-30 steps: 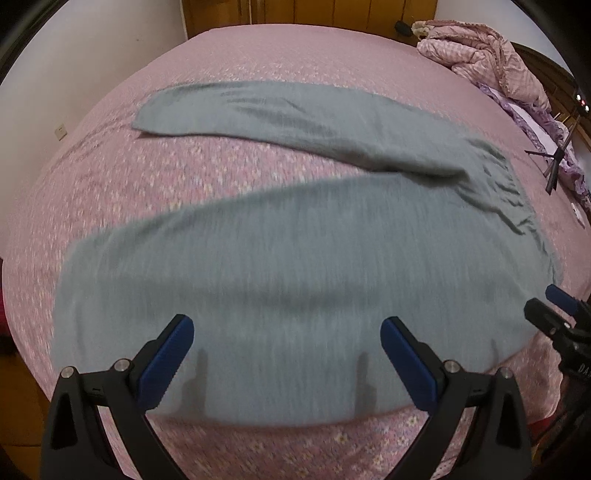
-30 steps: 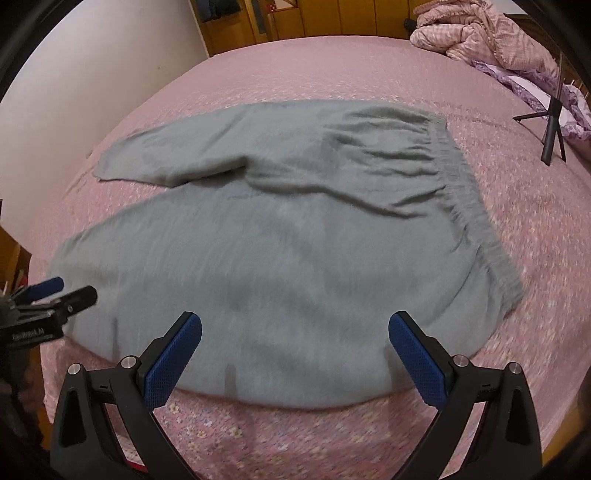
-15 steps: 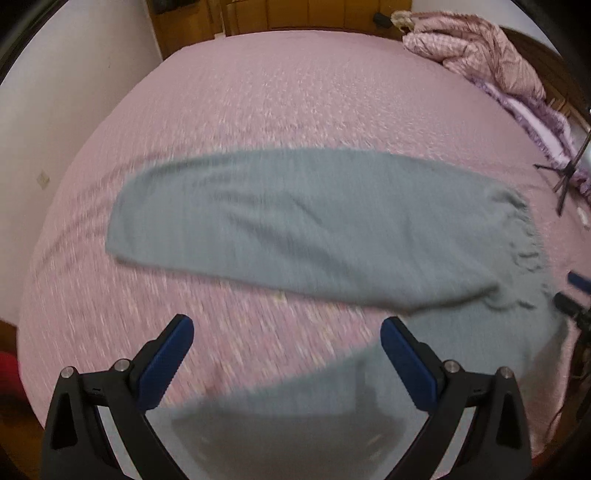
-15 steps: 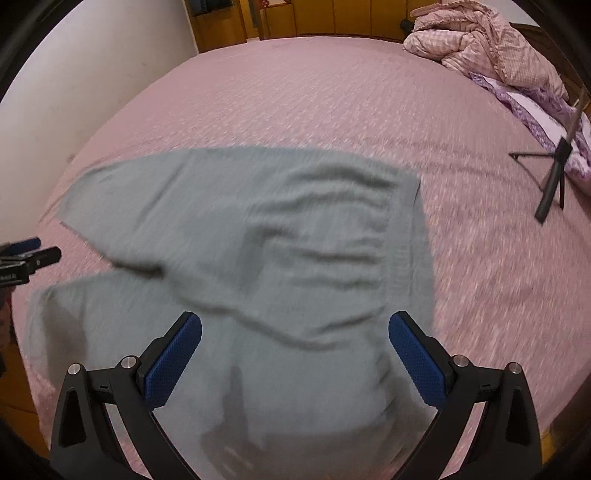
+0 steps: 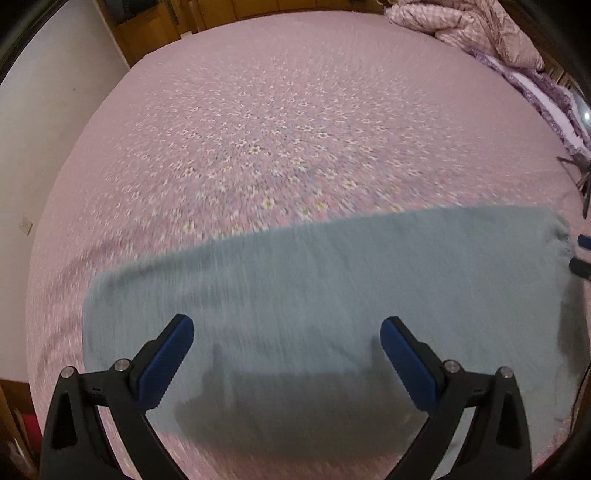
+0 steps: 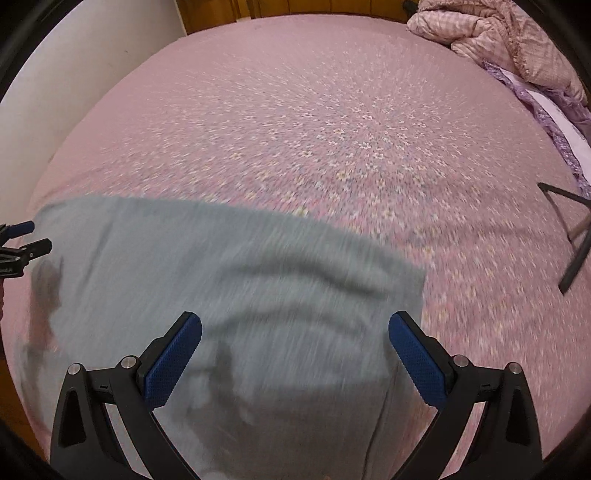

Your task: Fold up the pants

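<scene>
Two grippers: the left gripper (image 5: pixel 286 328) and the right gripper (image 6: pixel 294 325) are both black with blue pads, and both sit at the bottom of their own views.
Left jaws: wide apart, with nothing between them.
Right jaws: wide apart too, holding nothing.
Pants: the soft grey cloth pants (image 5: pixel 332 295) lie flat on the bed, right under and in front of both grippers. The picture is blurry, so small folds are hard to see.
Pants in the left view: one long grey strip runs from left to right across the near part of the bed. Dark shadows of the gripper fall on it.
Pants in the right view: the grey cloth (image 6: pixel 221 280) has a few soft wrinkles, and its right edge ends just past the right pad.
Other gripper: the tips of the right gripper (image 5: pixel 583 254) peek in at the right edge of the left view, beside the end of the pants. The tips of the left gripper (image 6: pixel 22 240) peek in at the left edge of the right view.
Bed: the big pink bed cover with little flowers (image 5: pixel 295 129) is bare beyond the pants.
Stand: thin black tripod legs (image 6: pixel 576 243) stand on the bed at the right.
Far corner: a crumpled pink checked blanket (image 6: pixel 491 33) is heaped there, next to a purple frilly pillow (image 6: pixel 554 114).
Behind the bed: brown wooden furniture (image 5: pixel 221 11) and a white wall (image 5: pixel 44 129).
</scene>
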